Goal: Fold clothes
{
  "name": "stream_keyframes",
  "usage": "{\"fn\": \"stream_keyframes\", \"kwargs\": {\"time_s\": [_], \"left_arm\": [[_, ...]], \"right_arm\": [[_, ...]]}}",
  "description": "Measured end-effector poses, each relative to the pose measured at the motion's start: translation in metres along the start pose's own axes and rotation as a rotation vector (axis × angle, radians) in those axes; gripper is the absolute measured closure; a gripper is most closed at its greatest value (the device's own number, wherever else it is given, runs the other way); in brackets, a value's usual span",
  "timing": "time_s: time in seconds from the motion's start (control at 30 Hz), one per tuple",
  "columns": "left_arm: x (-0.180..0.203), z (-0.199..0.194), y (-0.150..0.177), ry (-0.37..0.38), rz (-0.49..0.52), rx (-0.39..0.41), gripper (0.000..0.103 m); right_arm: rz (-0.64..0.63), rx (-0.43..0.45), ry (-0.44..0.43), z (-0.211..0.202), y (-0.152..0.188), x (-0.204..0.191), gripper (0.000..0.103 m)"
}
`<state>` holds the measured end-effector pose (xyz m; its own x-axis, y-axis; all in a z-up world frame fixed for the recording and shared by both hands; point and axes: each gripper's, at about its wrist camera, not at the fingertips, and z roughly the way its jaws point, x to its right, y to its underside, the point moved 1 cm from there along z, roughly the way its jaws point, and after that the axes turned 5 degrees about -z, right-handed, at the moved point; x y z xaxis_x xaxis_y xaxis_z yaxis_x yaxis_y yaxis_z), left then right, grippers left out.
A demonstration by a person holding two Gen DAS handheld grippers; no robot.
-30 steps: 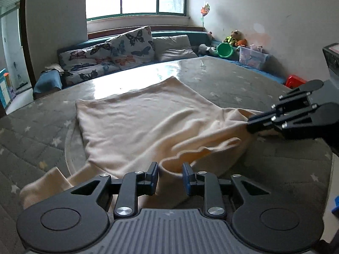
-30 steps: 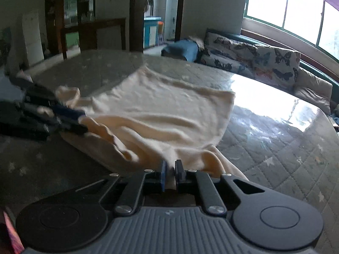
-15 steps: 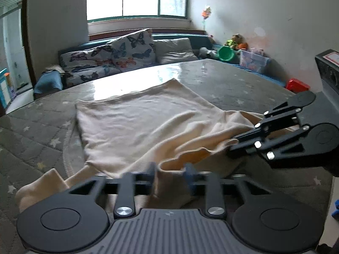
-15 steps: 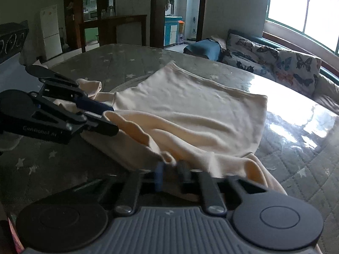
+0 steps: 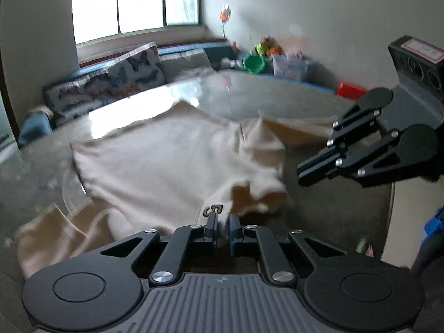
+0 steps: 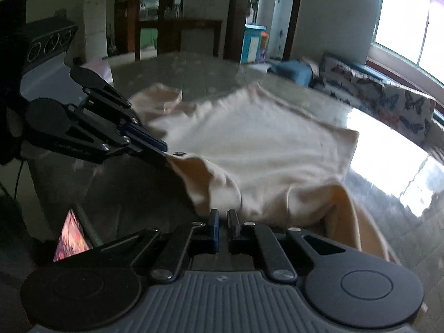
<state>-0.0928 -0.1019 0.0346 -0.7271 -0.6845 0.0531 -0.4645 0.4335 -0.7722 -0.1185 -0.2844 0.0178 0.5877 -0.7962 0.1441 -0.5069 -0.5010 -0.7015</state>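
A cream garment (image 5: 166, 161) lies spread on the round table (image 5: 333, 208) with a grey starred cover. My left gripper (image 5: 223, 223) pinches the near edge beside a dark neck label (image 5: 213, 210), its jaws closing tight on the fabric. From the right wrist it shows as a black gripper (image 6: 166, 160) gripping that same edge. My right gripper (image 6: 223, 219) is closing on the garment (image 6: 263, 144) further along the edge, with fabric bunched at its fingertips. In the left wrist view the right gripper (image 5: 301, 173) sits at the right, beside the bunched edge. The picture is blurred.
A sofa with butterfly cushions (image 5: 133, 72) runs under the window behind the table. Toys and a green bucket (image 5: 254, 63) sit in the far corner. Dark wooden furniture (image 6: 177, 33) stands beyond the table (image 6: 125, 188). The table's edge is close on the right.
The left jaws, open a second ago, have closed on the near edge. Both grippers have shifted and drawn that edge along, so the neck label and a sleeve now show.
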Motion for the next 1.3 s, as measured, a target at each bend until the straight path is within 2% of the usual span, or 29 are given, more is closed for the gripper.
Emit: {"fn": "stream_keyframes", "kwargs": {"time_s": [0.1, 0.2, 0.3, 0.47, 0.63, 0.77, 0.83, 0.9, 0.93, 1.0, 1.1, 1.3], "left_arm": [[0.0, 0.0, 0.0, 0.013, 0.012, -0.021, 0.092], [0.0, -0.01, -0.007, 0.039, 0.06, 0.0, 0.09], [-0.002, -0.017, -0.018, 0.024, 0.083, 0.039, 0.09], [-0.009, -0.012, -0.043, 0.013, 0.02, 0.098, 0.09], [-0.007, 0.023, -0.062, 0.051, -0.027, 0.08, 0.09], [0.002, 0.053, -0.07, 0.119, -0.045, 0.046, 0.09], [0.013, 0.064, -0.071, 0.149, -0.025, 0.035, 0.09], [0.026, 0.071, -0.07, 0.173, 0.006, 0.025, 0.076], [0.032, 0.074, -0.069, 0.18, 0.025, 0.021, 0.073], [0.043, 0.078, -0.068, 0.185, 0.072, 0.021, 0.072], [0.054, 0.084, -0.068, 0.183, 0.107, 0.018, 0.072], [0.067, 0.096, -0.065, 0.158, 0.16, 0.006, 0.072]], "right_arm": [[0.032, 0.018, 0.0, -0.005, -0.003, 0.008, 0.098], [0.073, 0.067, 0.015, -0.012, -0.015, 0.022, 0.095], [0.091, 0.081, 0.036, 0.001, -0.024, 0.033, 0.095], [0.127, 0.003, 0.004, 0.039, -0.012, 0.03, 0.095], [0.171, 0.03, 0.012, 0.017, 0.003, 0.028, 0.092], [0.278, 0.035, 0.099, -0.016, 0.024, 0.046, 0.092], [0.343, 0.024, 0.164, -0.03, 0.039, 0.06, 0.087], [0.42, 0.008, 0.238, -0.043, 0.056, 0.076, 0.083], [0.464, 0.002, 0.288, -0.05, 0.066, 0.086, 0.078], [0.509, -0.008, 0.364, -0.057, 0.078, 0.1, 0.07], [0.584, -0.023, 0.47, -0.062, 0.1, 0.126, 0.069], [0.702, -0.036, 0.483, -0.052, 0.127, 0.153, 0.065]]}}
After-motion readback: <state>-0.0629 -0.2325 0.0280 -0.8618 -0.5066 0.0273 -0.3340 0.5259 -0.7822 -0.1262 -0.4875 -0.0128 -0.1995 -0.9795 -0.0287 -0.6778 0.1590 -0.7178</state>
